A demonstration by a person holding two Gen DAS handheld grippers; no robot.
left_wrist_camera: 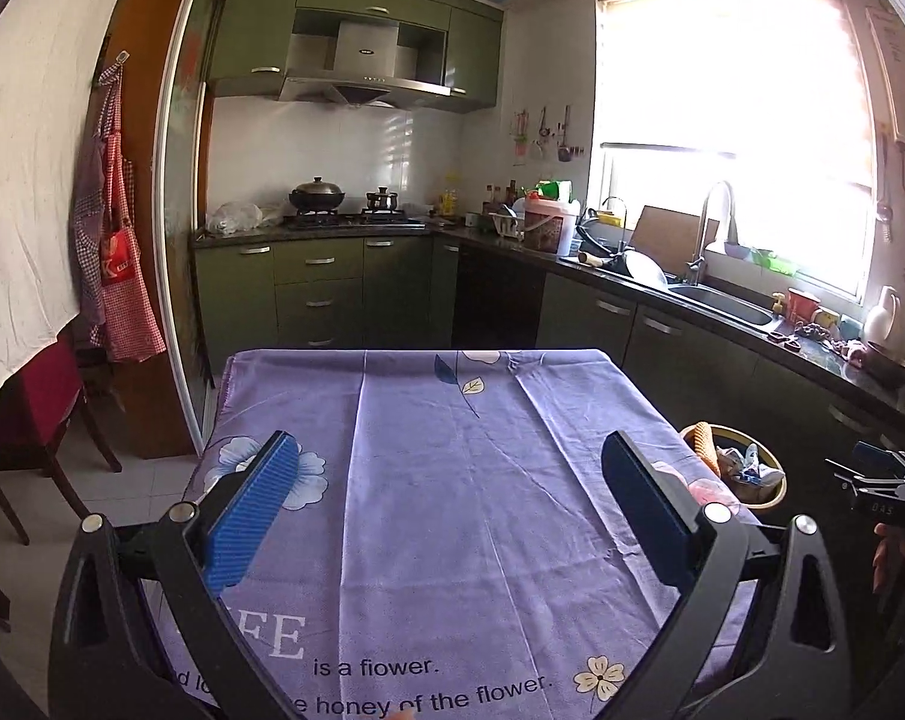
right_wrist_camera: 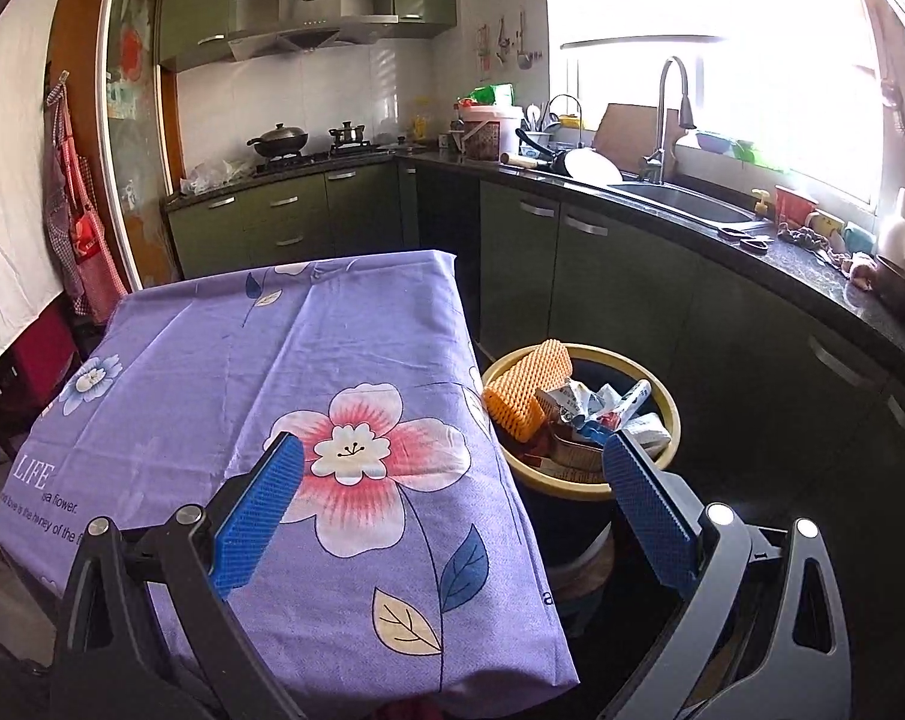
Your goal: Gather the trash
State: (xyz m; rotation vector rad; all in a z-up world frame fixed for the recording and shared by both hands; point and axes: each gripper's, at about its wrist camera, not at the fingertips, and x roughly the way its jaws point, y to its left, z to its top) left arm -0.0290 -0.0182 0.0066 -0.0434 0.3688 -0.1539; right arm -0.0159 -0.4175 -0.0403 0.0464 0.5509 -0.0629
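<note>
Right wrist view: right gripper (right_wrist_camera: 452, 504) has its jaws spread wide w/ nothing between them. Left finger sits over the purple tablecloth (right_wrist_camera: 224, 360), right finger hangs past the table edge, just in front of the bin (right_wrist_camera: 668, 414). Trash (right_wrist_camera: 572, 414) (orange foam net, crumpled wrappers, a carton) lies in the bin, ahead and right of the fingers, lower than the tabletop. Foam net's long axis leans up-left against the rim.

Left wrist view: left gripper (left_wrist_camera: 452, 504) also wide apart, empty, both fingers over bare cloth. Bin (left_wrist_camera: 776, 492) shows off to the right, beyond its right finger, partly hidden by it. No loose trash visible on the cloth between or ahead of either pair of fingers.

Judgement: right hand is clearly nearer the bin; table looks cleared, so task seems about done. Any further drop would go right and down from the fingers.
</note>
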